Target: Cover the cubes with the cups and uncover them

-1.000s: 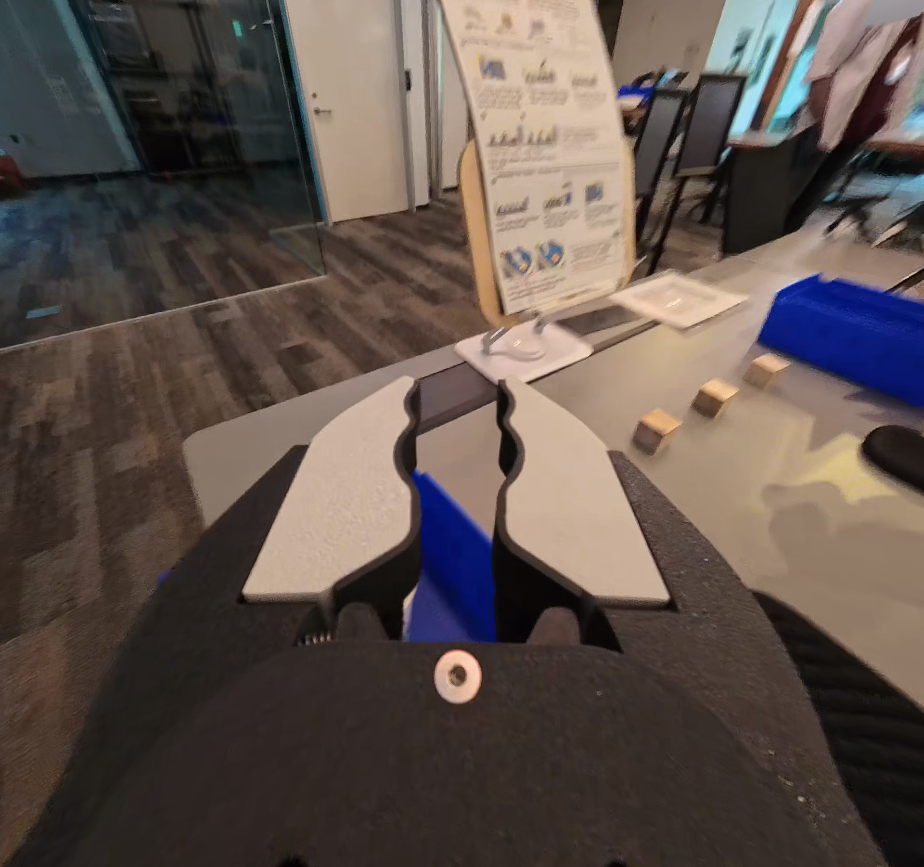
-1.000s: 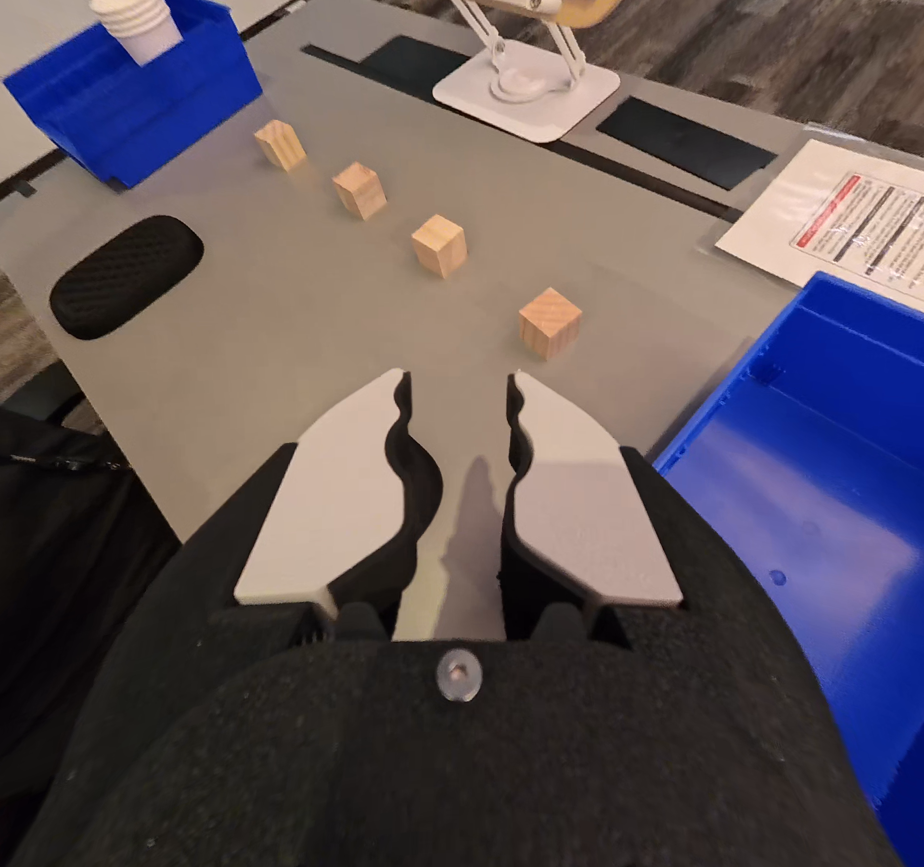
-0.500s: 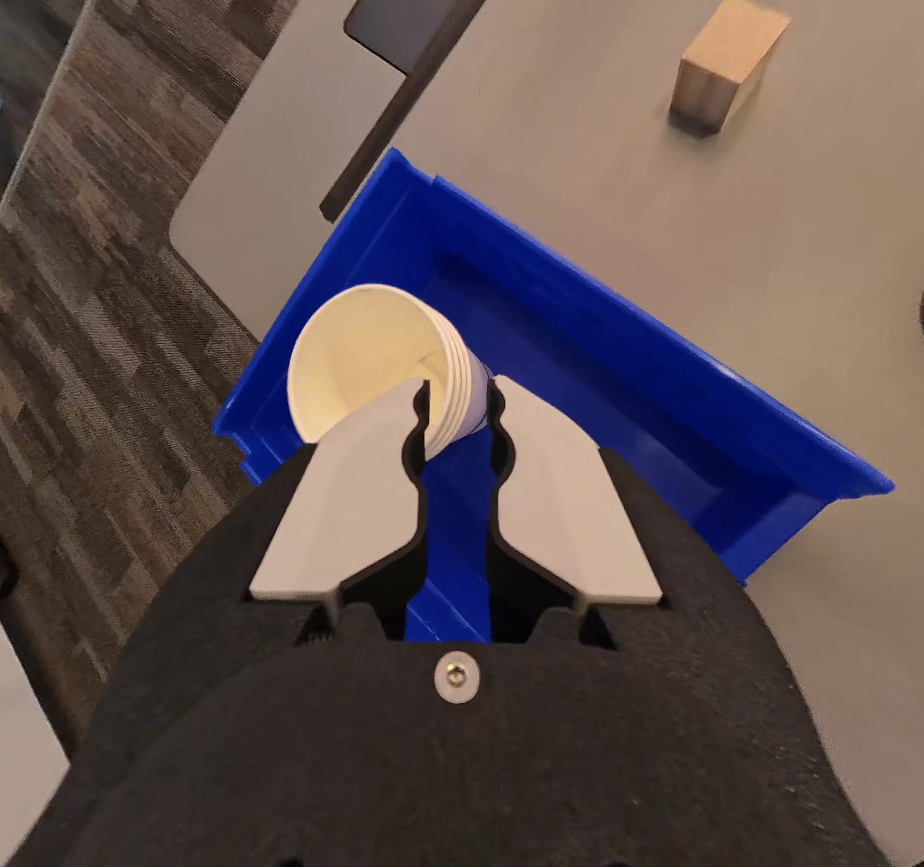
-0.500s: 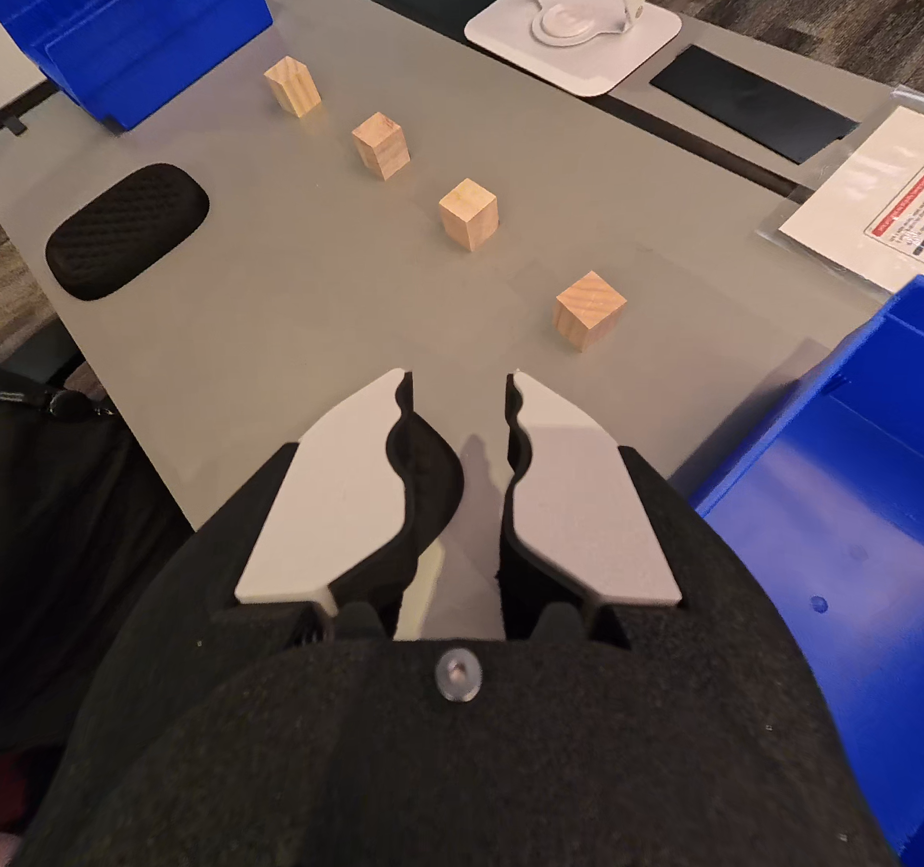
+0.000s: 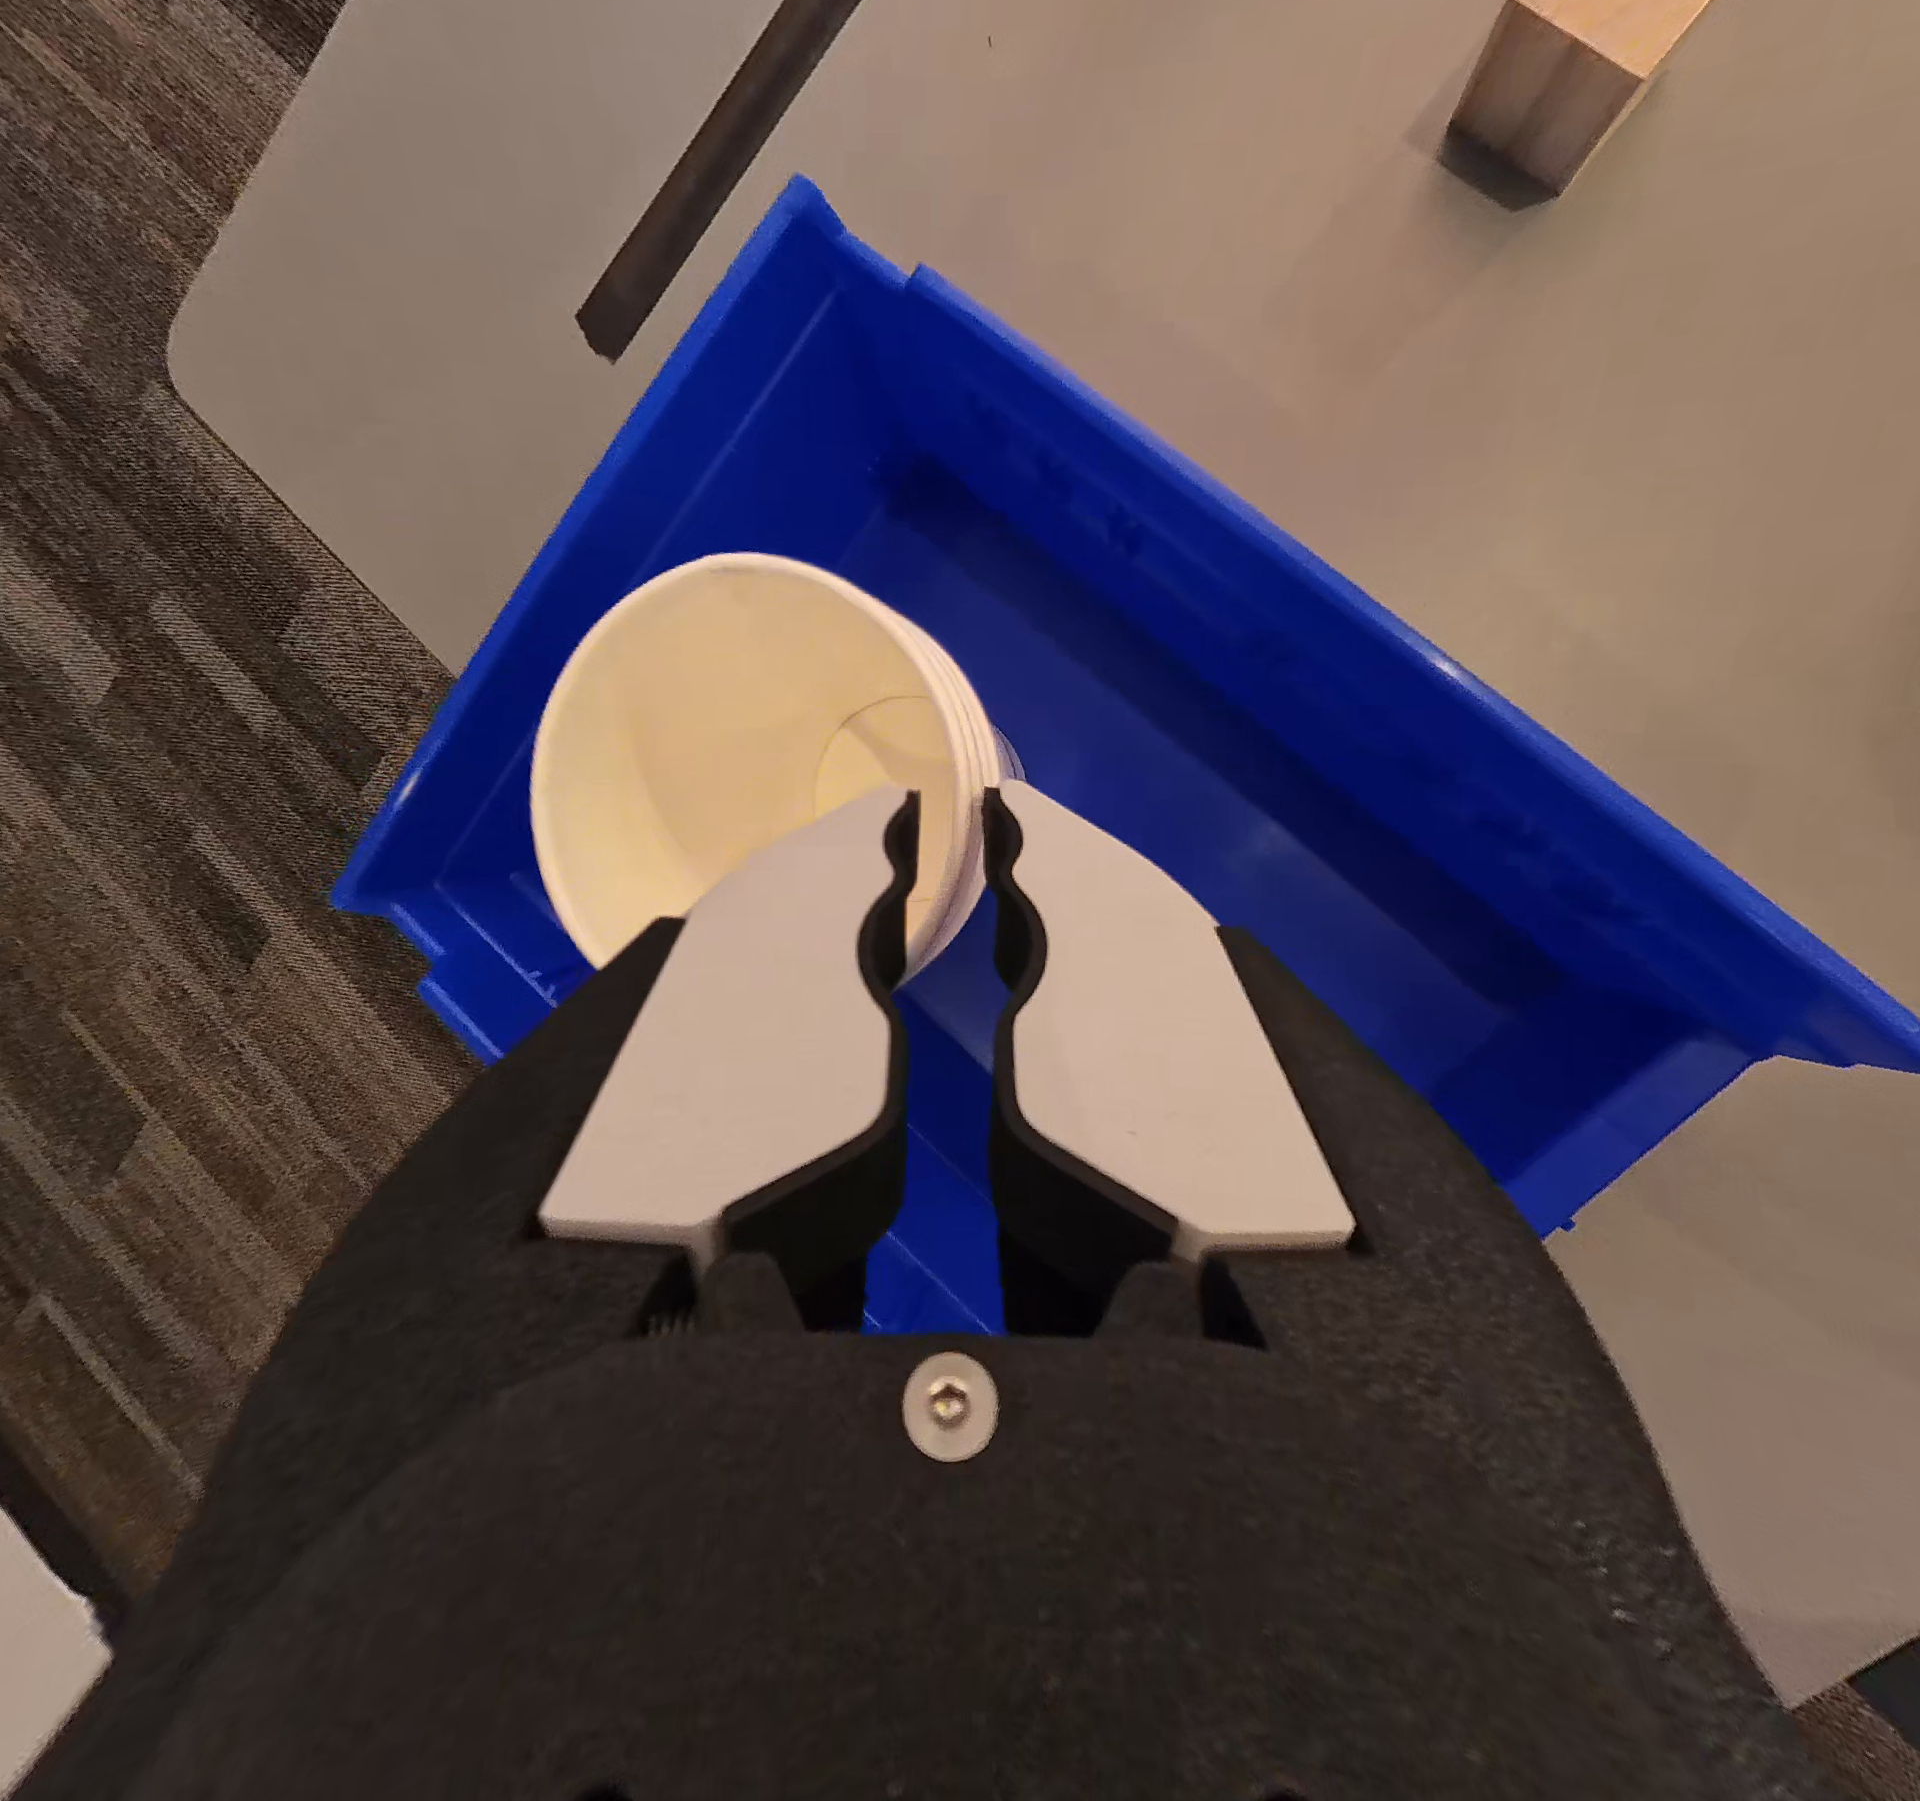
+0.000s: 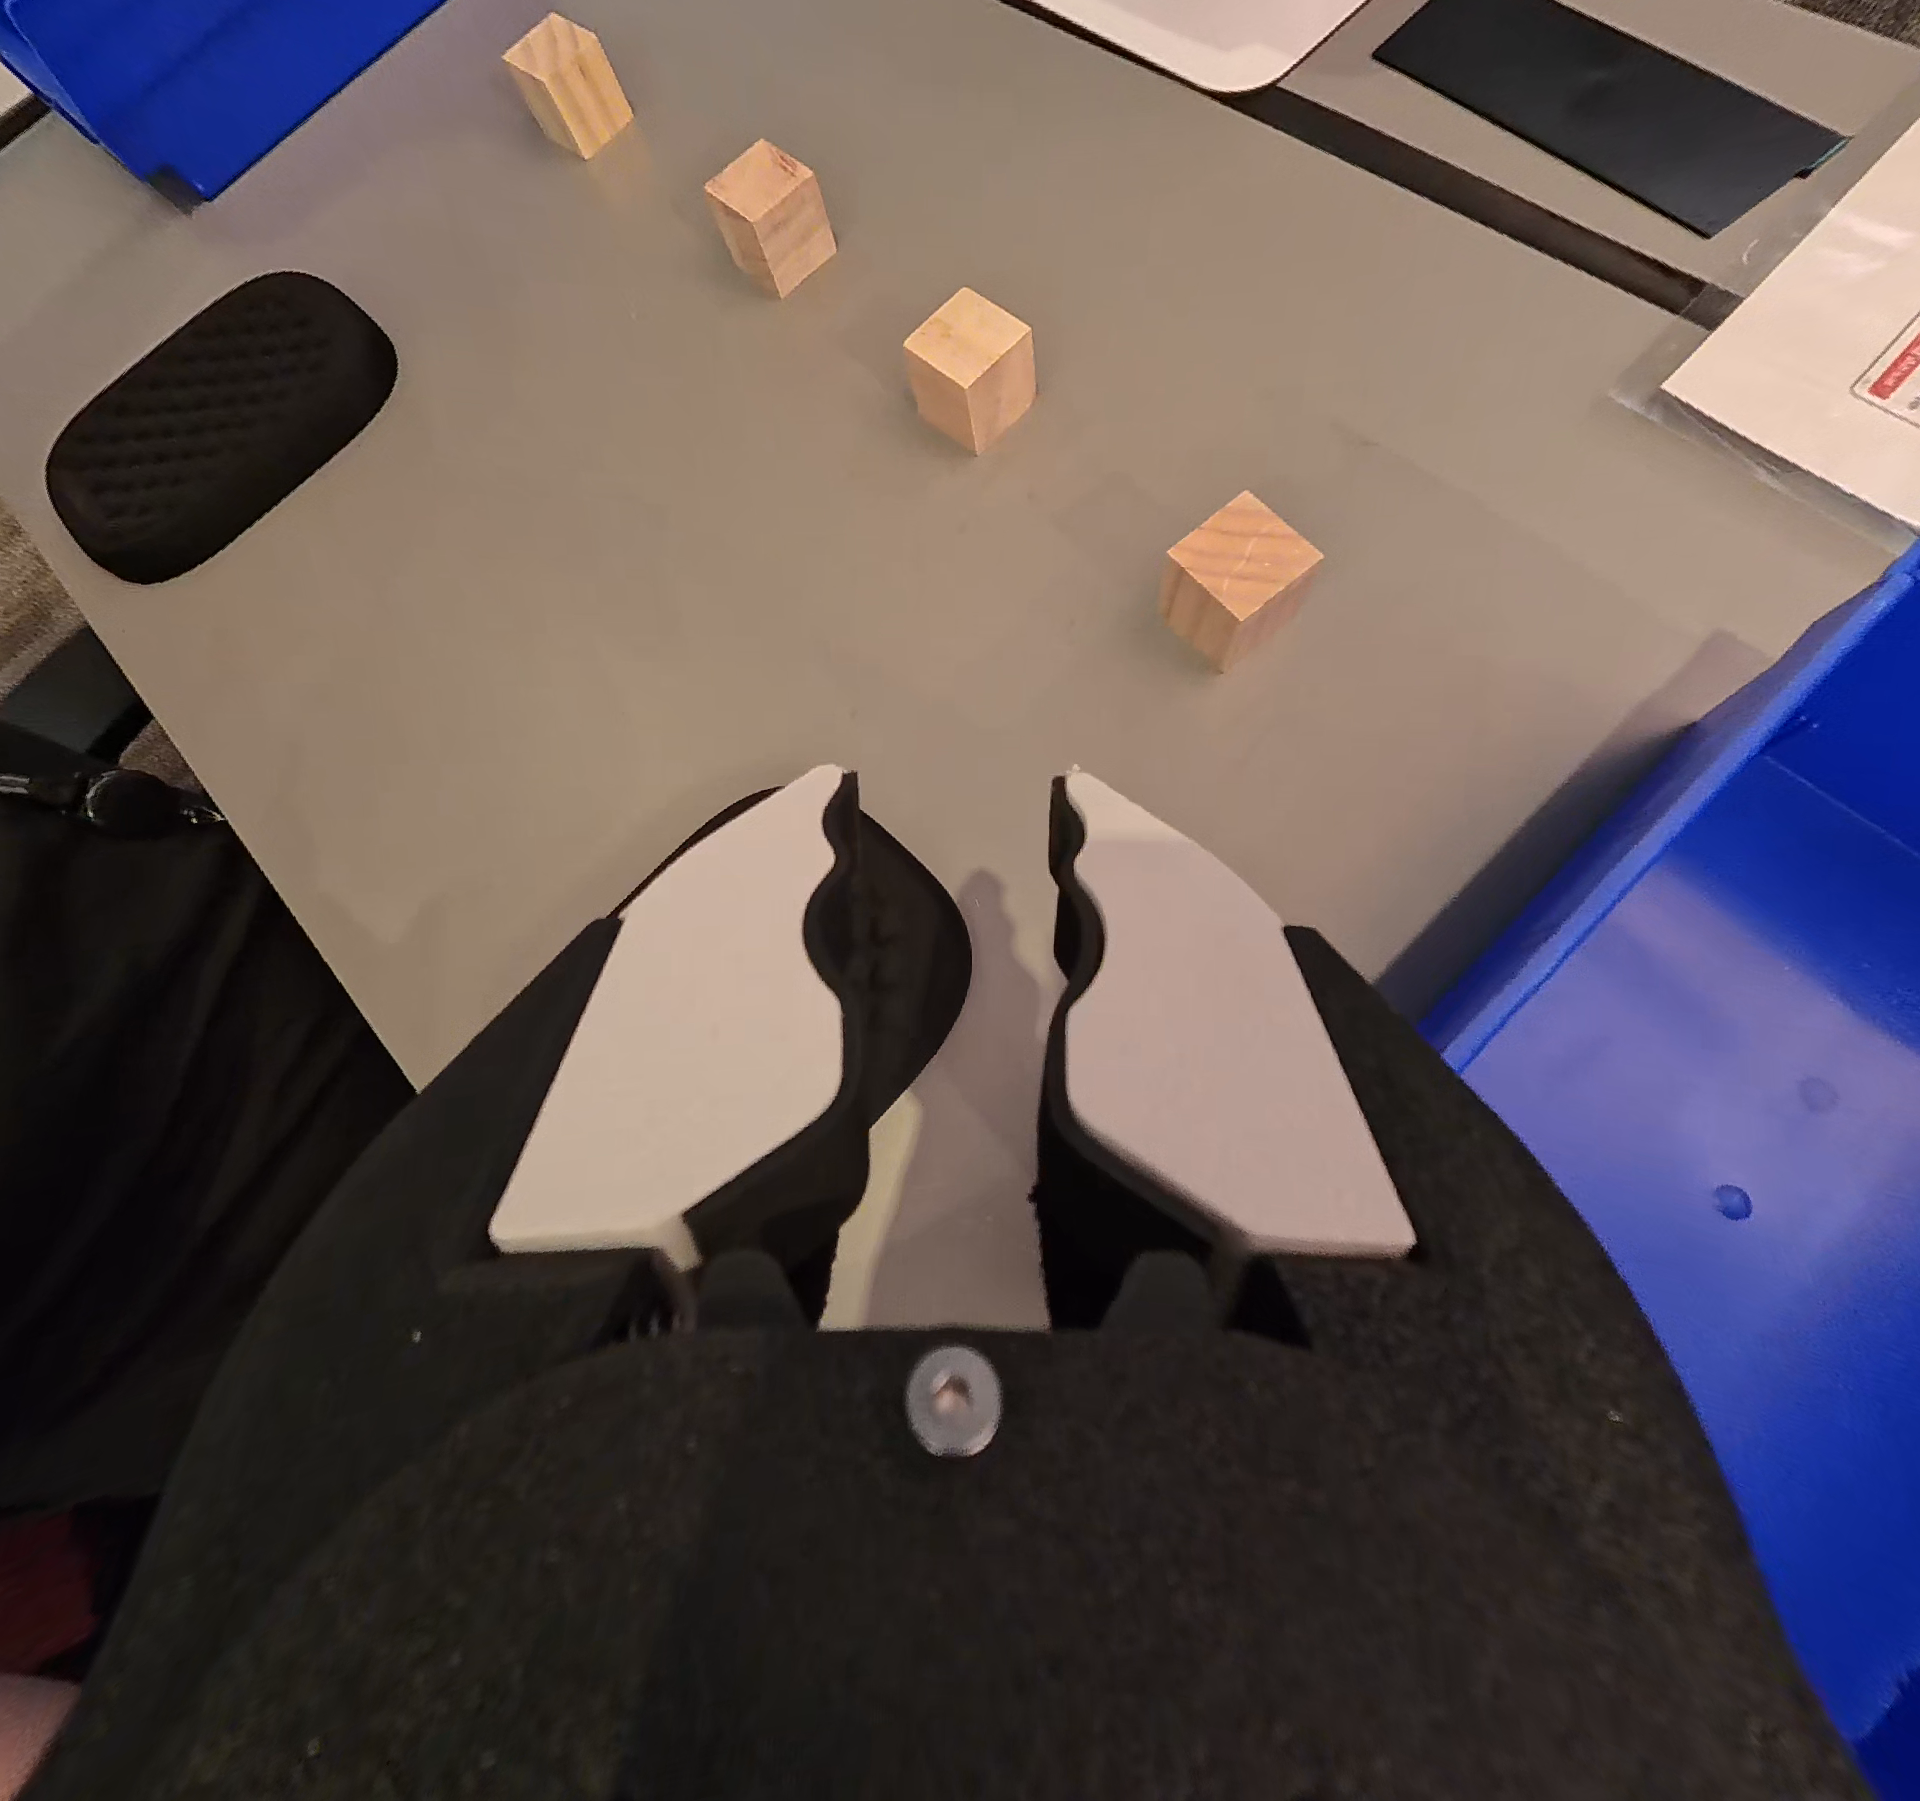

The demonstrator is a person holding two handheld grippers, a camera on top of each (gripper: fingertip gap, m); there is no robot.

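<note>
With all four cubes (image 6: 968, 367) uncovered, the left gripper (image 5: 948, 801) straddled the cup stack's (image 5: 748, 754) rim, jaws barely apart; the right gripper (image 6: 956, 780) gaped empty.

Your light is warm, soft and rather dim; the grey table (image 6: 644, 546) takes it evenly, without glare; each wooden cube (image 6: 971, 369) throws only a faint, short shadow; you get wide-angle stretching toward the edges in both views; the carpet (image 5: 156, 816) smears slightly, while the right wrist view stays fairly sharp.
</note>
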